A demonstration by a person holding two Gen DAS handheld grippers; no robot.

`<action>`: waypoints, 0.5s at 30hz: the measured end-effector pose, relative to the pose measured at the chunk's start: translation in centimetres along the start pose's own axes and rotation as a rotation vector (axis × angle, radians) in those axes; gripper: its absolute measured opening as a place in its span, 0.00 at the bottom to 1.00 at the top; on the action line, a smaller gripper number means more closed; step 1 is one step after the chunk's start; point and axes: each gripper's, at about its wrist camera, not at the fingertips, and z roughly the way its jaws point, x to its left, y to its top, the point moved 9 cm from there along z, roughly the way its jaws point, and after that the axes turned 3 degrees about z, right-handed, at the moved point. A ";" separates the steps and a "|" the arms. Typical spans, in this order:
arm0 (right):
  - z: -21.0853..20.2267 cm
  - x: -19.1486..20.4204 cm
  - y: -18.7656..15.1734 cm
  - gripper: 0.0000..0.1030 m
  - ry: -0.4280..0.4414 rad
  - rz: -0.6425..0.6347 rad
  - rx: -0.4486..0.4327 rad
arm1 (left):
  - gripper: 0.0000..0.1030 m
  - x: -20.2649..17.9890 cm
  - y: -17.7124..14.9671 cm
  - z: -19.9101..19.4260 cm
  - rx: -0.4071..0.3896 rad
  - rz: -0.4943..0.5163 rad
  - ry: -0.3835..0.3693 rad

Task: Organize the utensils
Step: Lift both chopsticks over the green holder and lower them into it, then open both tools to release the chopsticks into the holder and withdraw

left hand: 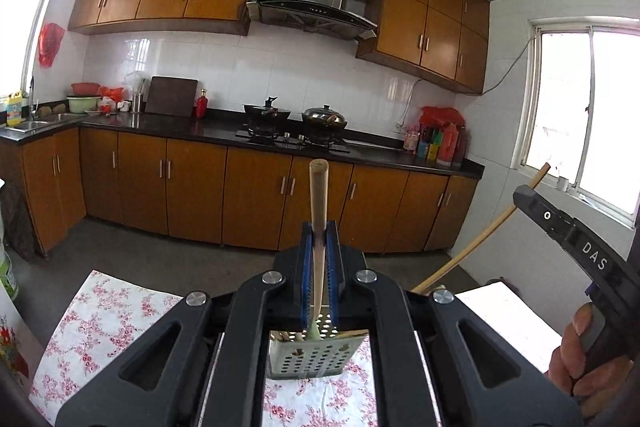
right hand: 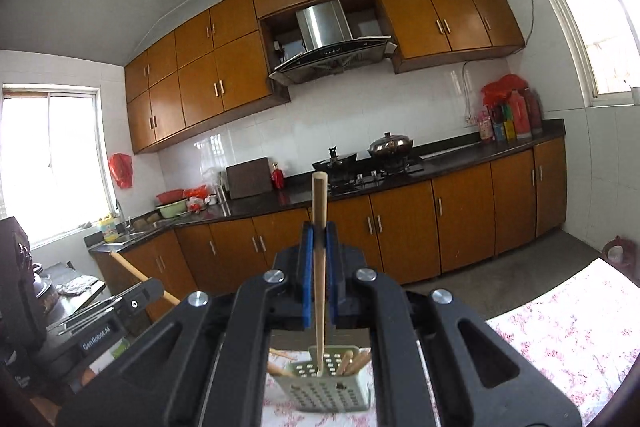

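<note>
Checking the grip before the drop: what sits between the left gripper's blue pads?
In the left wrist view, a wooden chopstick is clamped between the left gripper pads, above the perforated holder.

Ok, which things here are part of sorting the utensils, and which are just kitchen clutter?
Job: chopstick in left hand-held gripper; chopstick in right hand-held gripper; perforated holder.

Lying about: wok, lidded pot, cutting board, bottles.

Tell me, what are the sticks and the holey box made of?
The chopstick in the left gripper looks like pale bamboo or wood: tan, matte, round-ended. The perforated holder looks like thin metal or maybe plastic, painted pale green-grey; its punched holes and smooth sheen suggest that.
</note>
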 end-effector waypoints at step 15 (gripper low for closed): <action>7.7 -1.8 -5.9 0.07 -0.049 -0.019 0.102 | 0.07 1.4 -4.2 4.6 0.101 -0.018 0.012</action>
